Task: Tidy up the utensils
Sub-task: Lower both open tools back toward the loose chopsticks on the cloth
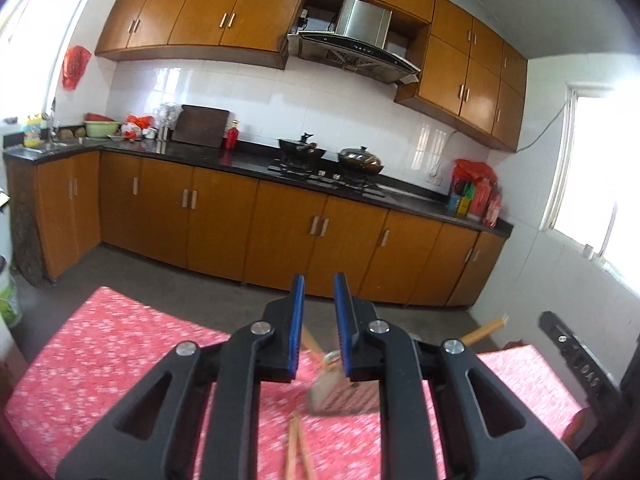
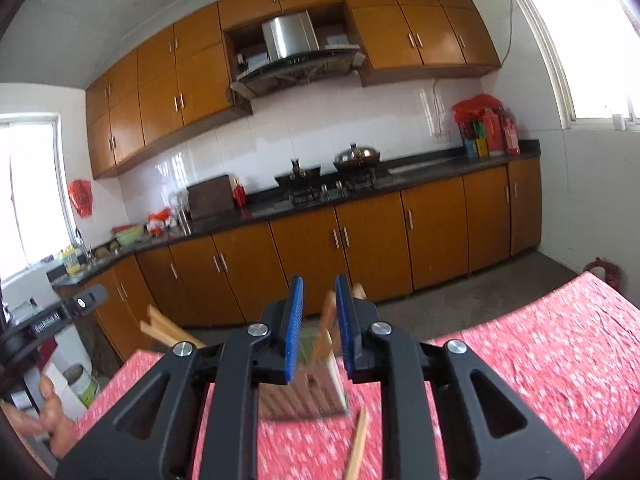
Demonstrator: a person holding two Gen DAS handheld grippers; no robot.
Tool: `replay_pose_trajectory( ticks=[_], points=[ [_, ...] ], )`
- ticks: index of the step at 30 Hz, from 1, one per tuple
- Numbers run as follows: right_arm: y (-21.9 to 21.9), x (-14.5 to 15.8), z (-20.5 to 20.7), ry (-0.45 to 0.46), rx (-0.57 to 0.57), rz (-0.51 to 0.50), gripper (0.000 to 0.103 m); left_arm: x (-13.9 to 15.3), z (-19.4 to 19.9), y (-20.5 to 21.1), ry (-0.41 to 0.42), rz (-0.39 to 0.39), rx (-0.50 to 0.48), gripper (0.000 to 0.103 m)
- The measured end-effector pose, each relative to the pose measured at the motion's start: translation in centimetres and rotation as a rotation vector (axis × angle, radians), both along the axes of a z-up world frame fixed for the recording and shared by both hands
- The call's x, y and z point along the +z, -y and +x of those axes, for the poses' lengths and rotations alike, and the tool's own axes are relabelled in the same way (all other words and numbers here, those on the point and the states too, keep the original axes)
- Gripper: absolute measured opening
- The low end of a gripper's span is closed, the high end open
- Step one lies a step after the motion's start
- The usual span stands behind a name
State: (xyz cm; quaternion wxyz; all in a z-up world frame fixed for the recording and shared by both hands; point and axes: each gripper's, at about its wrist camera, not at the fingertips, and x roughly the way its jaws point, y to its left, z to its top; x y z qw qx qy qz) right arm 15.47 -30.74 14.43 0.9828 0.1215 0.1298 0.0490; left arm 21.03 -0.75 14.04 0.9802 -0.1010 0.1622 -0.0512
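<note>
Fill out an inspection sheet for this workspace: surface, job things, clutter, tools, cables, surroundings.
Surface: table under a red patterned cloth.
Job's things: metal utensil holder with chopsticks inside; loose chopsticks on the cloth beside it.
Clutter: nothing seen on the table.
Grippers: left tool and right tool both open, empty, above the holder.
Cables: wire on the tiled wall.
Surroundings: kitchen with wooden cabinets, stove with wok, range hood.

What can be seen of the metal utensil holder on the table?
The metal utensil holder looks like a boxy, slotted steel container standing on the red floral tablecloth, blurred by motion. Wooden chopsticks stick up out of it, and more chopsticks lie loose on the cloth beside it. It sits just beyond the right tool, whose jaws stand apart.
</note>
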Motion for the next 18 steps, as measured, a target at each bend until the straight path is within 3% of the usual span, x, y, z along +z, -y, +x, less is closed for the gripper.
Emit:
replay_pose_trajectory(
  ticks=[4, 11, 18],
  points=[
    [0.5, -4.2, -0.7, -0.133, 0.0, -0.019, 0.018, -4.0, -1.6, -1.9, -0.082, 0.071, 0.046, 0.021],
    [-0.1, -15.8, -0.2, -0.495, 0.081, 0.004, 0.018, -13.5, -1.9, -5.5, -0.334, 0.111, 0.096, 0.021],
    [-3.2, -19.9, -0.3, -0.604, 0.136, -0.016, 0.018, -18.4, -2.8, -5.9, -0.44, 0.123, 0.069, 0.021]
  ],
)
